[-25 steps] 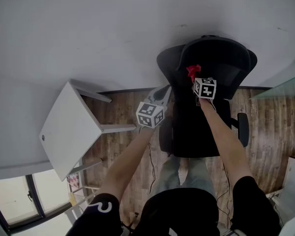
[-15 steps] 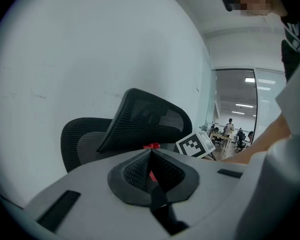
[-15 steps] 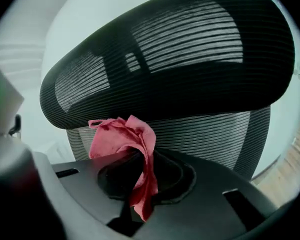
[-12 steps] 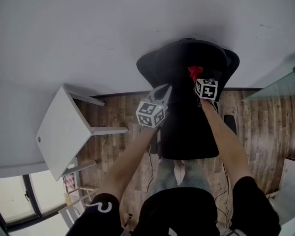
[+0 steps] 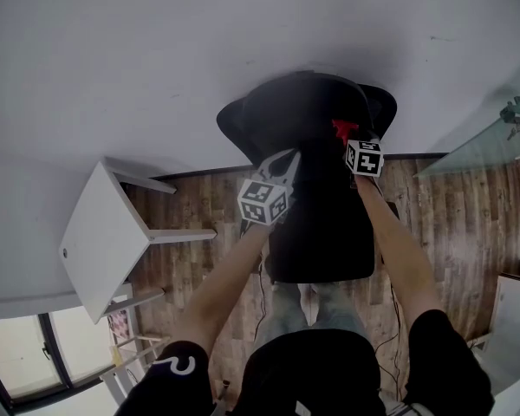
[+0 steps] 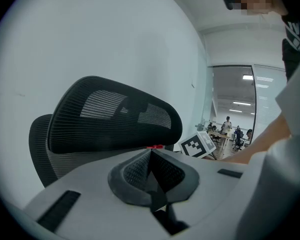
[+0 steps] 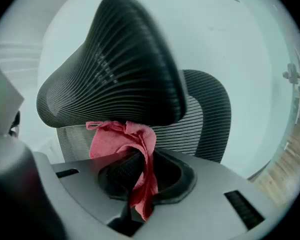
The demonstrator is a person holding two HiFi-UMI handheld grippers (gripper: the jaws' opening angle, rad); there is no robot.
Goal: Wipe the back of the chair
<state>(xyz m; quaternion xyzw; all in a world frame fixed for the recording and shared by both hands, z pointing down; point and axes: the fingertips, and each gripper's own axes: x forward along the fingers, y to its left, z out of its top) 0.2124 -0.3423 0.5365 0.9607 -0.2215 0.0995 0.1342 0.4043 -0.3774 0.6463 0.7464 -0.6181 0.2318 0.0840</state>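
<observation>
Under chair headrest [image 7: 115,69] rim | right gripper [image 7: 140,156] jaws clenched on red cloth [image 7: 121,138] | left gripper [image 6: 151,154] jaws closed, empty

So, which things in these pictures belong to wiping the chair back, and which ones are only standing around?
For the job: black mesh chair, red cloth, right gripper shut on the cloth.

Only standing around: white table, glass panel, left gripper (shut, empty).

No legible text, brand or number is present; only coded square markers appear, on the left marker cube [image 5: 264,201] behind the left gripper [image 5: 286,163] and the right marker cube [image 5: 364,157] behind the right gripper [image 5: 347,139].
</observation>
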